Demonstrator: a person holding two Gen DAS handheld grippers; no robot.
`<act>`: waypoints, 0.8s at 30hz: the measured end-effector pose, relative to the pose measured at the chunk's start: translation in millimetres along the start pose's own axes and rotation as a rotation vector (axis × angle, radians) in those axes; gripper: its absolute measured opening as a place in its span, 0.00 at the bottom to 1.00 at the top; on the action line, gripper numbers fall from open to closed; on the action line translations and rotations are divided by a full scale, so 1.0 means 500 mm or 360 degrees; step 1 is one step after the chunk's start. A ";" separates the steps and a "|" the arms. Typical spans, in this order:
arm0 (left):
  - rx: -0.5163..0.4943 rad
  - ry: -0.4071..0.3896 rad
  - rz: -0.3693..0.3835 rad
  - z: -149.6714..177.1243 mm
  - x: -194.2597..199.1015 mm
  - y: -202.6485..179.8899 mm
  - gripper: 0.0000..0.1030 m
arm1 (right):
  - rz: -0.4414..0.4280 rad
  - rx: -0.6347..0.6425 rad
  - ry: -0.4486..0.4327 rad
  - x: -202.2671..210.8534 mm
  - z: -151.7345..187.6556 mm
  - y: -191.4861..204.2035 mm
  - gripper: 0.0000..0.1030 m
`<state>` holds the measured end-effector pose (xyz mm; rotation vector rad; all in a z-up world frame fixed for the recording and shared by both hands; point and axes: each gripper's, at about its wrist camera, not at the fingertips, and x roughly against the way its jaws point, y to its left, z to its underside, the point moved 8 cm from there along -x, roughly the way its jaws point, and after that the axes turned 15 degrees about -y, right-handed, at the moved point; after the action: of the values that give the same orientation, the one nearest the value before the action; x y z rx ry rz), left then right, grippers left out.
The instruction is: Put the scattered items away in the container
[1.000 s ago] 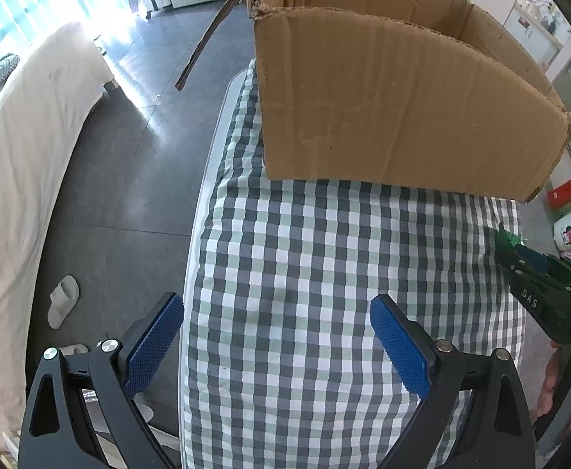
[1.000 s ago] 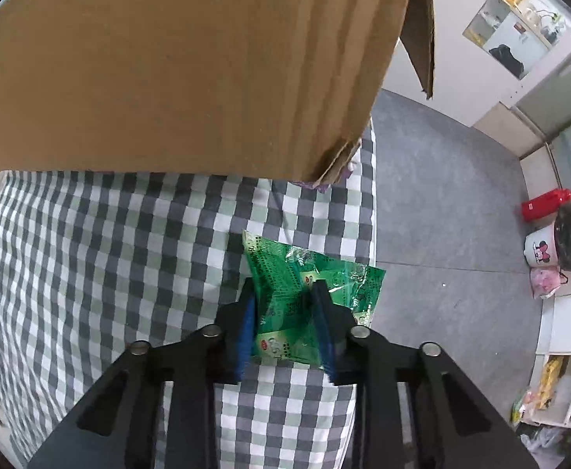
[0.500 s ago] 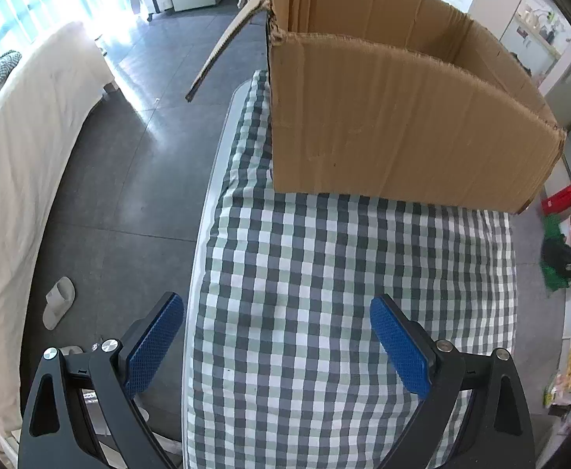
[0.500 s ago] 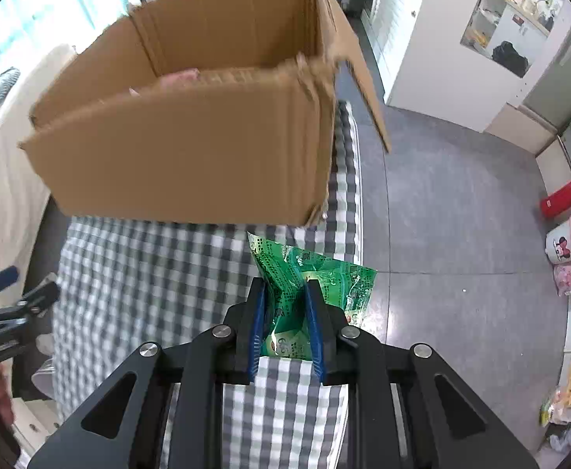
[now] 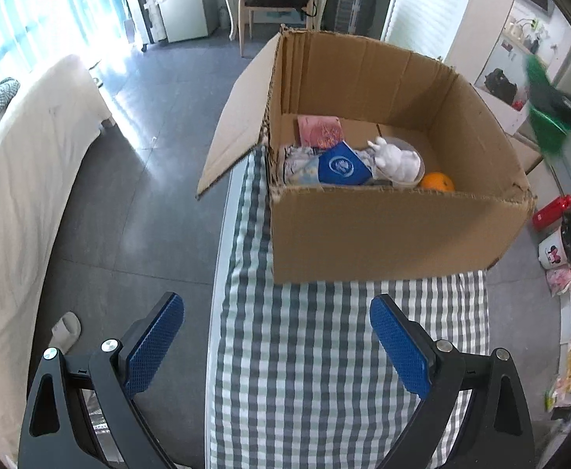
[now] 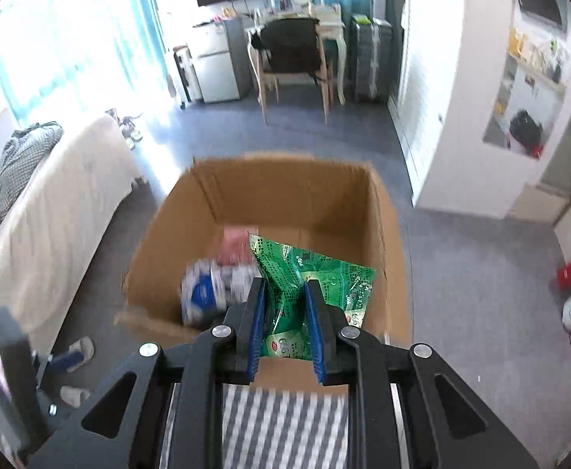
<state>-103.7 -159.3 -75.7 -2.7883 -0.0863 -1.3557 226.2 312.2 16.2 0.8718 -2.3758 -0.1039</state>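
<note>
Box contents [image 6: 215, 293] smear in blur — orange [image 5: 437, 181] half-hidden behind the box wall [image 5: 383, 234]

Daylight enters from the window [image 6: 51, 39] at far left in both views, blown out to white there, with glare streaks on the grey floor [image 5: 129, 90] beside the bed. Left wrist view is sharp at centre; the green packet [image 5: 547, 125] at its far right edge is smeared by motion. Right wrist view shows motion blur on the cardboard box [image 6: 285, 195] and its contents; both views bend strongly at the edges, with dark corner vignetting.
</note>
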 end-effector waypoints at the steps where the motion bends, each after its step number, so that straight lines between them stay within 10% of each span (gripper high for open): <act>1: 0.0003 0.0004 -0.0003 -0.004 -0.006 0.001 0.96 | -0.0002 0.0006 0.0000 -0.019 -0.001 0.005 0.19; 5: 0.0023 0.0075 -0.0028 0.036 -0.038 0.020 0.96 | 0.0023 0.0032 0.0100 -0.120 0.036 0.006 0.24; 8: 0.0028 0.0140 -0.0033 0.071 -0.054 0.029 0.96 | 0.0115 0.0094 0.0162 -0.149 0.061 0.003 0.71; 24: -0.0061 0.0022 0.0030 -0.031 0.029 0.006 0.97 | 0.0197 -0.0083 0.0319 0.013 0.104 -0.031 0.77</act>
<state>-106.7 -162.8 -54.7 -2.8028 -0.0338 -1.3871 201.4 289.5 -27.2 0.6758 -2.2222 -0.0275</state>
